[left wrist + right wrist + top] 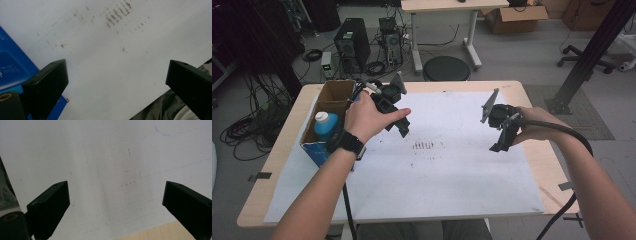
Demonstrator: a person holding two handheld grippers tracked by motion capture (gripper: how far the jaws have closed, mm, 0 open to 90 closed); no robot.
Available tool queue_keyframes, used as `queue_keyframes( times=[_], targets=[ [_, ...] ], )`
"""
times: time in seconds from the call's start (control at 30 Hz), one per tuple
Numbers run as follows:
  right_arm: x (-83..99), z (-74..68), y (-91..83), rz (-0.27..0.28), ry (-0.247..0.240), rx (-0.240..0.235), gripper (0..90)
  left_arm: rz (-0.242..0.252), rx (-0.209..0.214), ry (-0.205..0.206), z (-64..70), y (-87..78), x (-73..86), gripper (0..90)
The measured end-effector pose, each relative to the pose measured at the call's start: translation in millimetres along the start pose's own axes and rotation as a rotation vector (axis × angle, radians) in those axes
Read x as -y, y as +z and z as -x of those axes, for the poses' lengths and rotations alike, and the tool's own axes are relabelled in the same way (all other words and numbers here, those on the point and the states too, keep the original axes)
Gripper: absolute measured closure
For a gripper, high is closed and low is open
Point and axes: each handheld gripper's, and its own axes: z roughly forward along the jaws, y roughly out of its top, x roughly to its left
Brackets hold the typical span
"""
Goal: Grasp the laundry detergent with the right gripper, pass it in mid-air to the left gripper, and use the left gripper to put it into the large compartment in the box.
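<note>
Both tongs, left gripper and right gripper, were held open, empty. At nine o'clock, the bottle was judged light, slippery, best gripped at its cap.

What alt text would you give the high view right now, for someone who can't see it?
A person's hands hold the left gripper and right gripper above a white sheet on a wooden table, both empty. At the table's left edge, a cardboard box holds a blue bottle with a white cap.
</note>
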Motion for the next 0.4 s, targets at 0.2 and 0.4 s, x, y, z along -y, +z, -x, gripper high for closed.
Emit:
queue_keyframes(
  times=[0.2,0.4],
  targets=[
    [0.1,-0.2,-0.3,-0.001,-0.002,-0.001,7.2,0.006,0.006,0.003,0.5,-0.8,0.4,4.9],
    [0.3,-0.4,1.0,-0.001,0.001,-0.004,7.2,0.000,0.007,0.012,0.9,1.3,-0.2,4.9]
  ],
)
